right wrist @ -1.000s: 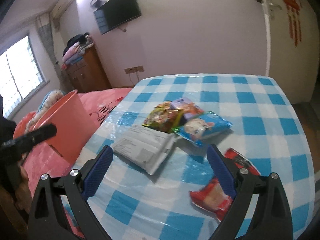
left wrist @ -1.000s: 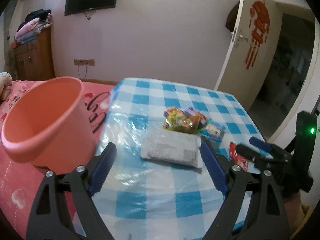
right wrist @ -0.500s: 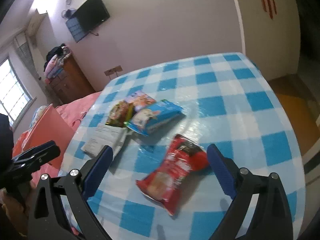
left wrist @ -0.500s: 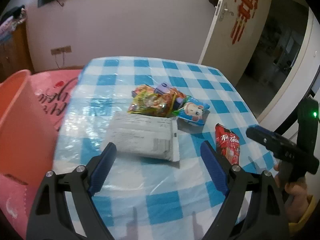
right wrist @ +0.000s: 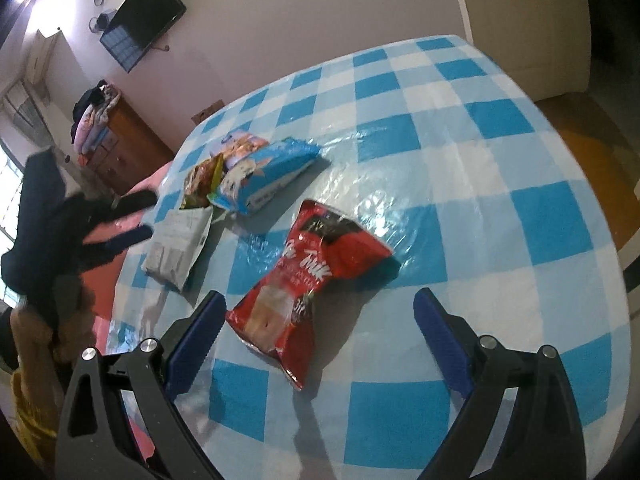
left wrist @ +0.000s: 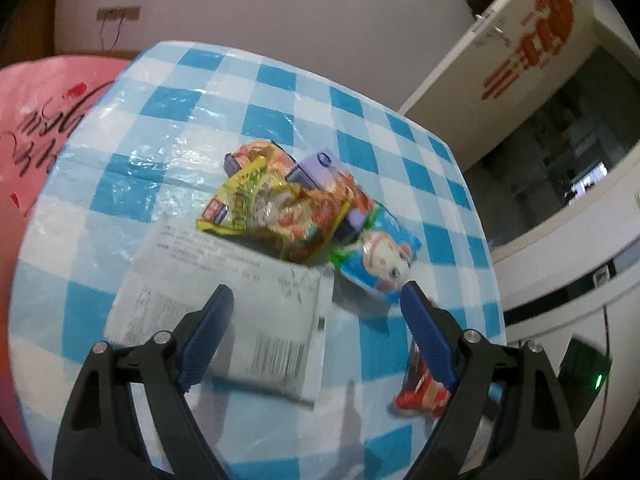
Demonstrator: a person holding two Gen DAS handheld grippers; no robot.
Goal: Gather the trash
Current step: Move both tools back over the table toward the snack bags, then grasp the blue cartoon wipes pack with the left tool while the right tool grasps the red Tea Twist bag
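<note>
Left wrist view is showing the left gripper (left wrist: 314,304) with its jaws standing wide and nothing pinched, hanging over the grey mailer bag (left wrist: 224,300) in the lower middle of the frame. The bag is lying flat on the blue checked tablecloth (left wrist: 280,92). Just above it the yellow snack wrapper (left wrist: 276,216) is overlapping the bag's upper edge, a purple packet (left wrist: 320,164) is peeking out behind that, and the blue cartoon packet (left wrist: 380,256) is sitting to the right, touching the yellow one. The red packet (left wrist: 420,392) at lower right is mostly hiding behind the right finger, blurred. Upper right is showing an open door (left wrist: 520,52) with a red ornament (left wrist: 532,40); a pink bedspread (left wrist: 44,120) is filling the left edge.

Right wrist view is giving the red packet (right wrist: 308,280) in full, crumpled, lying in the lower centre between the wide-open fingers of the right gripper (right wrist: 318,308), pads not touching it. The mailer bag (right wrist: 180,248), blue packet (right wrist: 264,176) and yellow wrapper (right wrist: 200,184) are showing up smaller at centre left. Only this view is catching the wall TV (right wrist: 142,20), the wooden dresser (right wrist: 124,148) with piled clothes, and the left gripper (right wrist: 132,220) from the side at the left edge, dark and smeared. Print on all wrappers is too blurred to read.
</note>
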